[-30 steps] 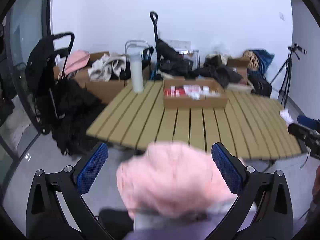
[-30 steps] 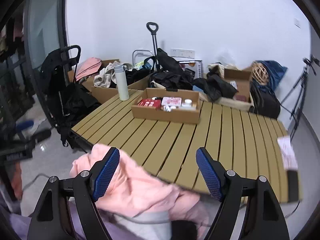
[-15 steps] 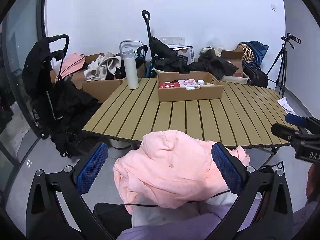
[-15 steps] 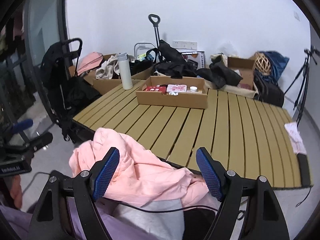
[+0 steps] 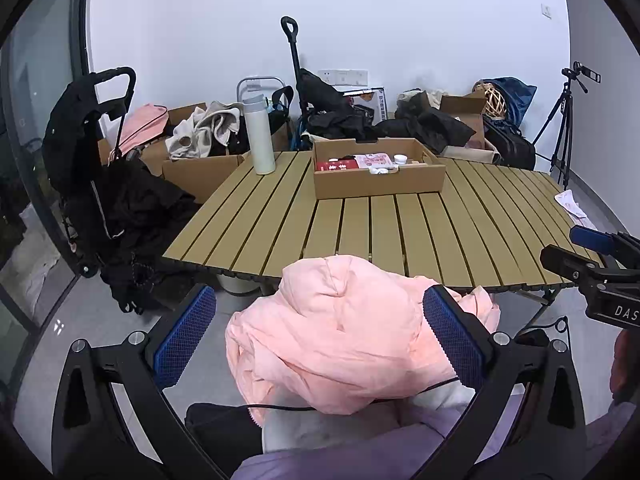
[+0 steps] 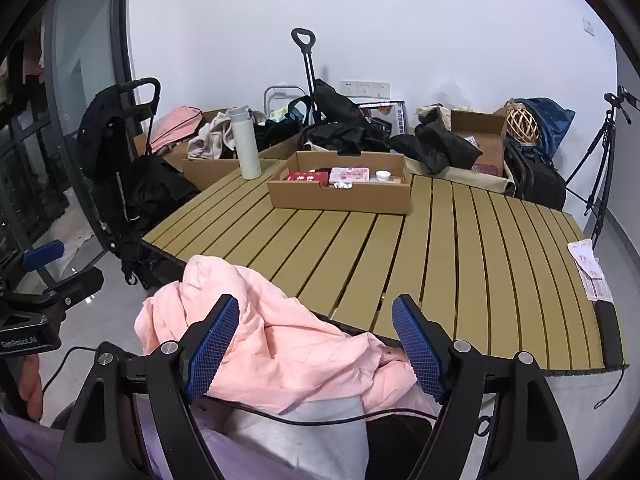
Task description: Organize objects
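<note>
We cannot read the labels on the small packets in the cardboard box; they are too small. The pink jacket hides the slatted table's near edge and, in the right wrist view, part of the table's near left corner. The black phone-like slab at the table's right corner shows no detail.

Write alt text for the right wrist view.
The open right gripper hangs over a crumpled pink jacket lying at the near edge of a slatted wooden table. Farther back on the table stand a cardboard tray of small items and a white bottle.
</note>
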### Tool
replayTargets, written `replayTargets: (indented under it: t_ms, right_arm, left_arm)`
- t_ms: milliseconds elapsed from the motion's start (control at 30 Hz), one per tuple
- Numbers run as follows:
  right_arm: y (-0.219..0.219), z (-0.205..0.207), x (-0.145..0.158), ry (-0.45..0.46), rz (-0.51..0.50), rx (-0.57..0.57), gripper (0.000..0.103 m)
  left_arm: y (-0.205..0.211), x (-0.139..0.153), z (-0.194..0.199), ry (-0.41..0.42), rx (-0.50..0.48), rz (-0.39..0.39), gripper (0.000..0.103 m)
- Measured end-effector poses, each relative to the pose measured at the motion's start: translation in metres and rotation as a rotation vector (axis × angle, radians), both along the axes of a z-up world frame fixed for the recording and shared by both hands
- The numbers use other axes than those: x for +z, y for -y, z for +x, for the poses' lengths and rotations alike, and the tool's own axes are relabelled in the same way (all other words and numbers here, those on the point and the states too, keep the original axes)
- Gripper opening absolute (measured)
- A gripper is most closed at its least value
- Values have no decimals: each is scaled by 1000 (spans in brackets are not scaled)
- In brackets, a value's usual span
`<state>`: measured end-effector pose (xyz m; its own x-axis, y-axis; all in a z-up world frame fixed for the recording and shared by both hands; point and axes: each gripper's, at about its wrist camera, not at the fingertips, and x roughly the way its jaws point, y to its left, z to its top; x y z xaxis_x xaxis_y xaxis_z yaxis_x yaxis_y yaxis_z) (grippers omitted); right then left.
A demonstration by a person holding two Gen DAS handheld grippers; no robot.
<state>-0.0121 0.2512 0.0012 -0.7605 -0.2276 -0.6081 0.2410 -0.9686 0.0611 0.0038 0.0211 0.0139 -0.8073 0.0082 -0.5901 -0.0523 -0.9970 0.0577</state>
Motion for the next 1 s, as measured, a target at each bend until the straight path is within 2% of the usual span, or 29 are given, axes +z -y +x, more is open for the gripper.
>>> replayTargets:
  t_ms: [1000]
  right_arm:
    - [-5, -3, -2, 22, -17, -24, 82]
  left_arm:
    - [3, -3, 0, 4, 1, -3, 103]
